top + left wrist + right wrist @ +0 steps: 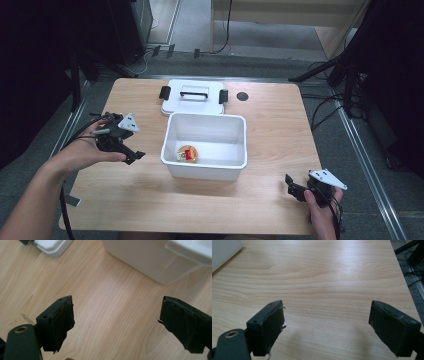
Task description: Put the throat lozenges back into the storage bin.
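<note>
A white open box (206, 169) stands at the middle of the wooden table (270, 125). On its floor lies a small round orange and red item (187, 153). The box's white lid (192, 96), with black handle and clips, lies flat just behind it. My left gripper (131, 154) is held left of the box, open, with nothing between its jaws. In the left gripper view the box's wall (150, 257) is ahead and the lid's corner (53, 247) is at top left. My right gripper (294, 189) hovers open near the front right edge, over bare wood.
A small dark round hole or grommet (242, 96) sits in the table right of the lid. Cables and black stand legs (320, 70) lie on the floor around the table. The right table edge (403, 272) is close to my right gripper.
</note>
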